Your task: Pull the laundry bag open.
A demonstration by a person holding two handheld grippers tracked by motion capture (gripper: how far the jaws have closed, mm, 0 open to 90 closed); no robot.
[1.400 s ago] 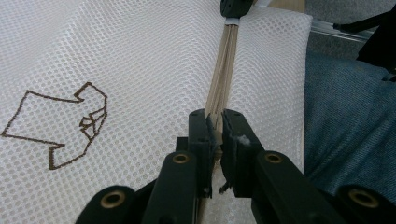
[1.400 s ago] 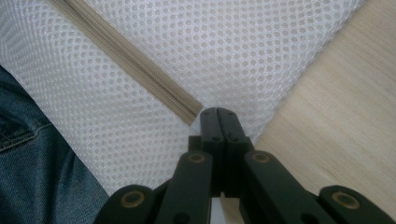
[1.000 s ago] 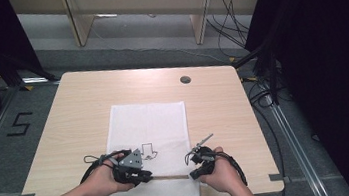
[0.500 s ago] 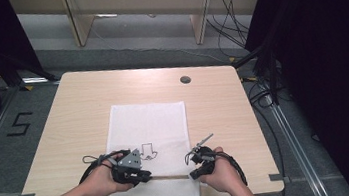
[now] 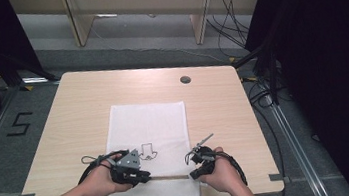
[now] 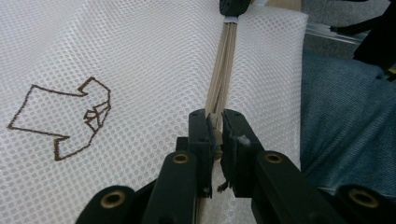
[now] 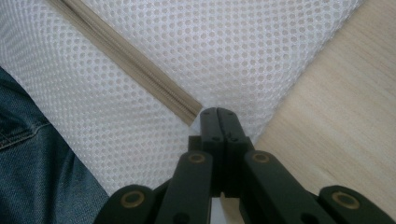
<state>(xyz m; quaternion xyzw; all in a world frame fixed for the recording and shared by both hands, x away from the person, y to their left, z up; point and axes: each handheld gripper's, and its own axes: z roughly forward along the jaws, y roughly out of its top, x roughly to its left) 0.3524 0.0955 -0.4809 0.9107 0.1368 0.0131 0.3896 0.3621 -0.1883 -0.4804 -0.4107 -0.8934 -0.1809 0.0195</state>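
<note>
White mesh bag [image 5: 149,131] unmoved, both tongs still clamped on its zipper [image 6: 223,70].

Place: a lab or test room set up for recording, not a home.
Landmark: a pale wood-laminate table [image 5: 112,100] with a round cable grommet [image 5: 185,79] near its far edge.
Floor: grey carpet around the table, with a black taped figure "5" [image 5: 18,124] to its left.
Rails: metal floor tracks [image 5: 287,129] run along both sides of the table.
Cabling: loose black cables [image 5: 262,92] trail right of the table.
Backdrop: black curtains [image 5: 329,59] flank the table; light wooden desk legs [image 5: 74,19] stand beyond it.
</note>
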